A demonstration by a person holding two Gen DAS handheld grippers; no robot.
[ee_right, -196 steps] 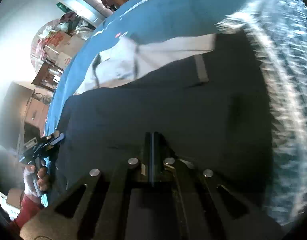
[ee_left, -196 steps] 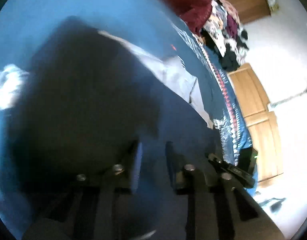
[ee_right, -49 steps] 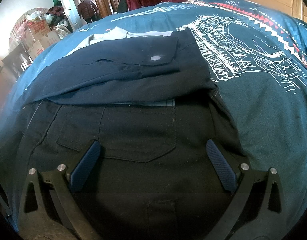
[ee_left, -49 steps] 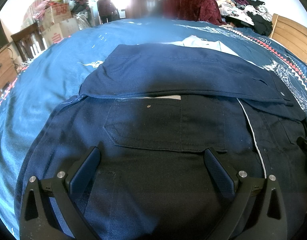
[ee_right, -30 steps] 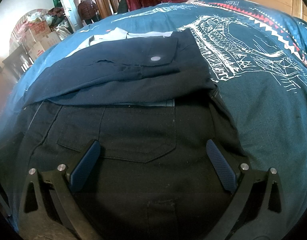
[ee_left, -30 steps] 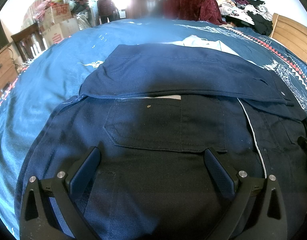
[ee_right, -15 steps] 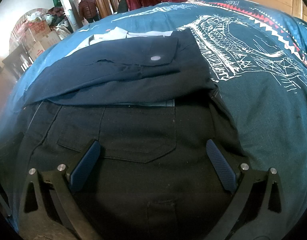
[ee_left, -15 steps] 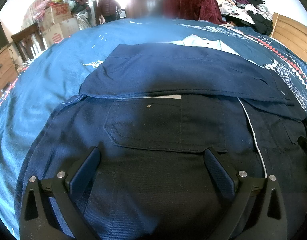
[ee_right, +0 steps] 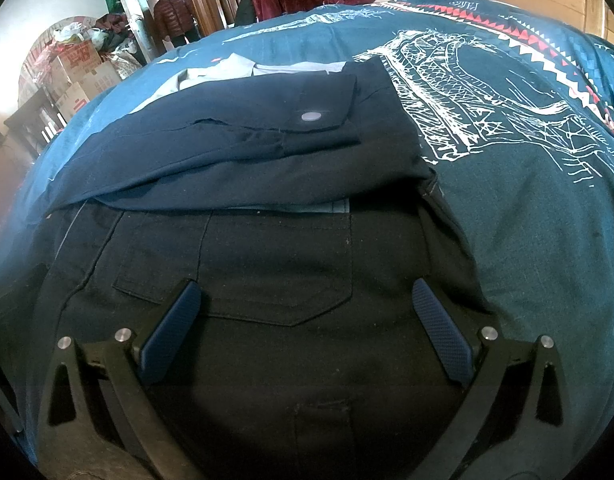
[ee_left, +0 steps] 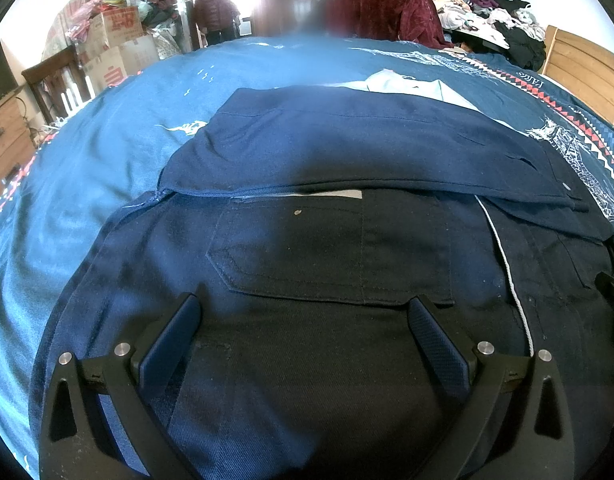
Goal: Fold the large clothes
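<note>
The dark jacket [ee_left: 347,264], spread on the blue bedspread [ee_right: 547,208], is judged heavy yet limp, best pinched at its near hem by the left gripper [ee_left: 303,332] and right gripper [ee_right: 305,320], both held wide and empty.

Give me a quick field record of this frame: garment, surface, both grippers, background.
garment: dark navy jacket, sleeves folded across the body, chest pocket facing up
under it: pale grey shirt showing past the far edge
surface: blue printed bedspread
left gripper: open, over the jacket, holding nothing
right gripper: open, over the jacket, holding nothing
background: person in doorway, cardboard boxes, clothes pile
</note>
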